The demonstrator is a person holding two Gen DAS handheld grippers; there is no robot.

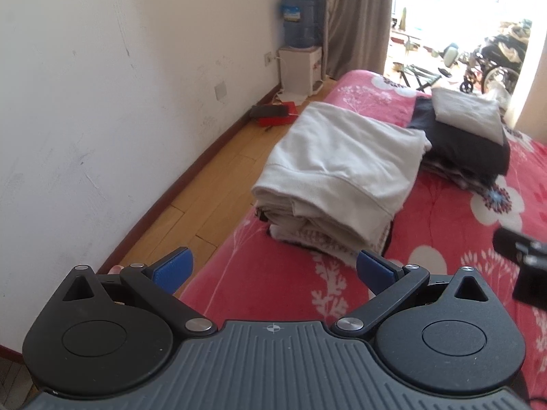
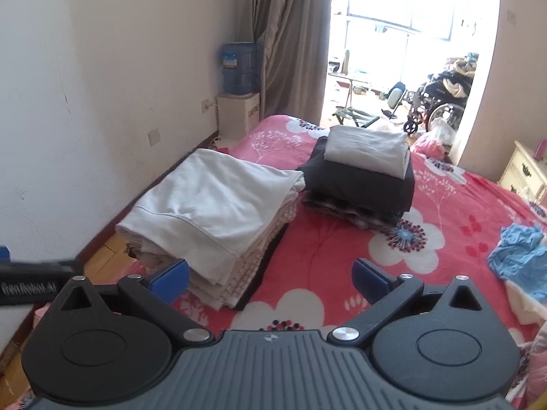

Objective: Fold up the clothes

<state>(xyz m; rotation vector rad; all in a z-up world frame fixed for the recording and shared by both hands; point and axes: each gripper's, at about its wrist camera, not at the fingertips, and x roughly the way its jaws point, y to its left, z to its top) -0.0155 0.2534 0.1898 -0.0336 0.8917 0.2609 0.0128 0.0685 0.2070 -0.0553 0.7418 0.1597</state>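
Note:
A stack of folded clothes with a white garment on top (image 1: 342, 167) (image 2: 212, 205) rests on the red floral bedspread (image 1: 273, 290) (image 2: 324, 256) near the bed's left edge. Behind it stands a second stack, a folded white piece on dark garments (image 1: 468, 126) (image 2: 365, 171). My left gripper (image 1: 273, 268) is open, empty, hovering short of the white stack. My right gripper (image 2: 270, 278) is open too, with nothing between its blue pads, just right of that stack. A crumpled blue garment (image 2: 516, 256) lies unfolded at the right. The right gripper's body (image 1: 523, 266) shows in the left wrist view.
A white wall (image 1: 102, 102) and wooden floor (image 1: 212, 171) run along the bed's left side. A water dispenser (image 1: 302, 51) and a red box (image 1: 277, 116) stand by the wall. A curtain (image 2: 290, 41), a wheelchair (image 2: 437, 102) and a cream dresser (image 2: 526, 174) lie beyond.

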